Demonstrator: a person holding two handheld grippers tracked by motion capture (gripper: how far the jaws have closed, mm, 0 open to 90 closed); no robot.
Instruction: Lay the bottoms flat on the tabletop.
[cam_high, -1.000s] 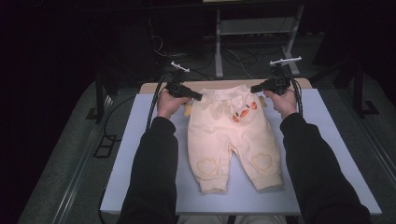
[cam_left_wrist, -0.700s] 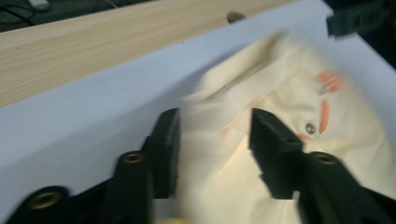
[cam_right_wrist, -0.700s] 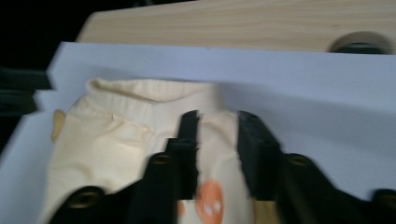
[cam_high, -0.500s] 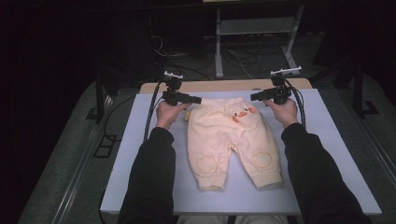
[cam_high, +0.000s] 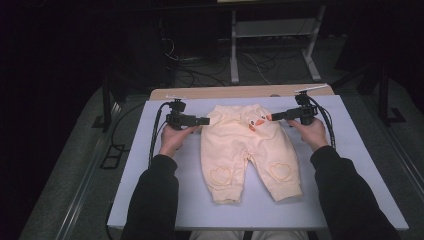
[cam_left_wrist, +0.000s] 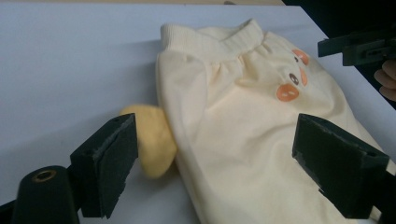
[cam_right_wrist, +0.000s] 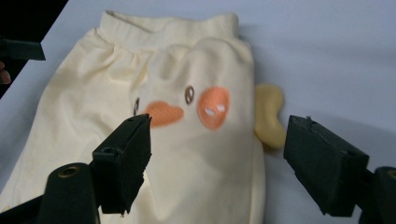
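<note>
The baby trousers (cam_high: 247, 150) lie flat on the counter (cam_high: 350, 165), legs toward the person, waistband between the left hand-held gripper (cam_high: 206, 121) and right hand-held gripper (cam_high: 270, 117), whose jaws have just been opening and hold nothing.

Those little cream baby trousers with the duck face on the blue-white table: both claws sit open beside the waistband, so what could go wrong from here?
The left claw and right claw have just been opening, with nothing gripped. Possible snags:
1. A claw might pinch the yellow padded wing sticking out at the side instead of the ribbed waistband.
2. Uneven grips could skew the cream baby trousers and crease them.
3. A claw might drag fabric across the blue-white table, bunching it.
</note>
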